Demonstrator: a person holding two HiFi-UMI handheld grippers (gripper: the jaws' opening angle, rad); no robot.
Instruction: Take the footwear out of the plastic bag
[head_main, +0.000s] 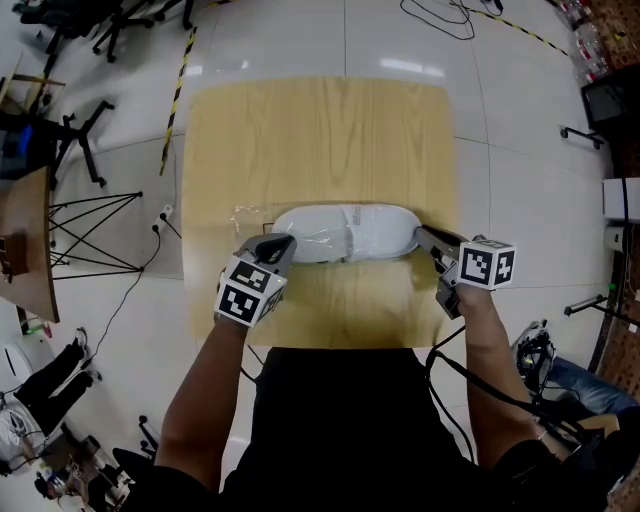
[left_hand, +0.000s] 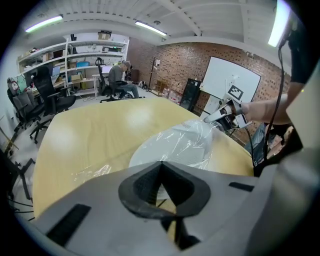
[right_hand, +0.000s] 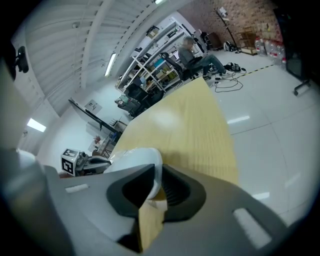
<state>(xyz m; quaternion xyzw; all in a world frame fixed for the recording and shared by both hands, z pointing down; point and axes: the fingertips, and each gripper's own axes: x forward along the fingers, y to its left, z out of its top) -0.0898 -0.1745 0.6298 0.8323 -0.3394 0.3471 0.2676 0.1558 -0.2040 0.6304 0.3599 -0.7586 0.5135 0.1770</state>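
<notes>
**Gripping both ends of bagged footwear**

Our left gripper (left_hand: 161, 166) has its jaws together on the thin film of the plastic bag (head_main: 250, 216) at its left end; the film between the pads is hard for us to make out. Our right gripper (right_hand: 152, 172) pinches the opposite end of the white footwear (head_main: 345, 232), partly hiding it. The footwear lies inside the bag on the wooden table (head_main: 320, 130), its shape blurred by glare.

Head view: from above, steeply down, whole worktop (head_main: 320, 130) in frame, left gripper (head_main: 280, 243) and right gripper (head_main: 422, 236) at near edge. Gripper views: low, close behind own fingers (left_hand: 142, 187), facing each other across worktop. All share bagged shoe (head_main: 345, 232).
</notes>
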